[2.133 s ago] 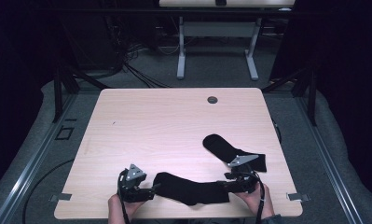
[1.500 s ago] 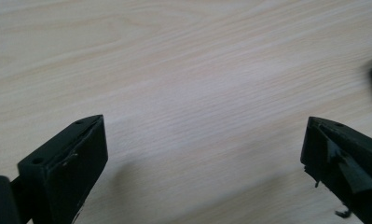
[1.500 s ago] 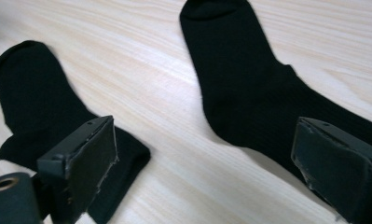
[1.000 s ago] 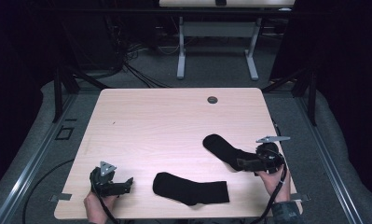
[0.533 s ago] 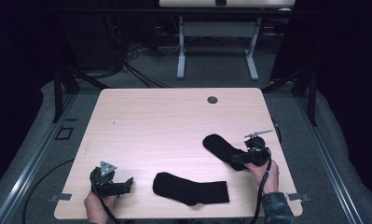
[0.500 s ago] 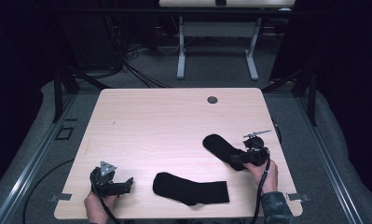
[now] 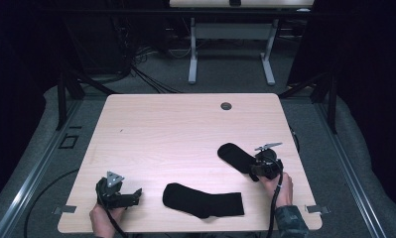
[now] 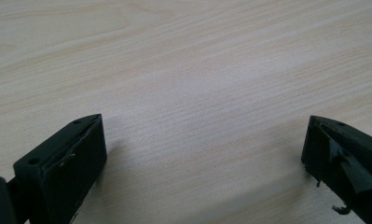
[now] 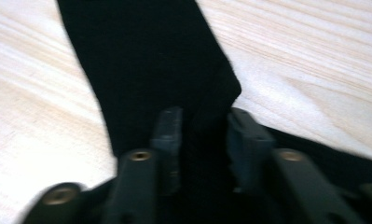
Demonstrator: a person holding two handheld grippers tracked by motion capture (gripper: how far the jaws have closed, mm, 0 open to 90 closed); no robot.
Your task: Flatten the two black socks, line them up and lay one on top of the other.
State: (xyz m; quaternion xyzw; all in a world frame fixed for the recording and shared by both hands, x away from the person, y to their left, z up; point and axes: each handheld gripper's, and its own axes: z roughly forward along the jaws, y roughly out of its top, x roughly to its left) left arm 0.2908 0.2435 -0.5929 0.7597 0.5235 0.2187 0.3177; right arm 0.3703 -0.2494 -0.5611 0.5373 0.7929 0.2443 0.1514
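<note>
The high view looks down on the whole bench (image 7: pixel 185 134); both gripper views skim its wood close up.

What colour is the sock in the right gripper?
Plain black sock, clearest in the right gripper view.

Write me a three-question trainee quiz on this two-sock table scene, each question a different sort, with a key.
1. True or false: the left tool is shut on the near sock.
2. Which thing sits between the right tool's jaws? A) the far sock B) the near sock C) the round grommet
3. Fill in: the left tool's jaws stand wide apart over bare ____.

Key:
1. False; it is open, beside the near sock, apart from it.
2. A; fabric is bunched between the jaws, which have just been closing.
3. Table.
</note>
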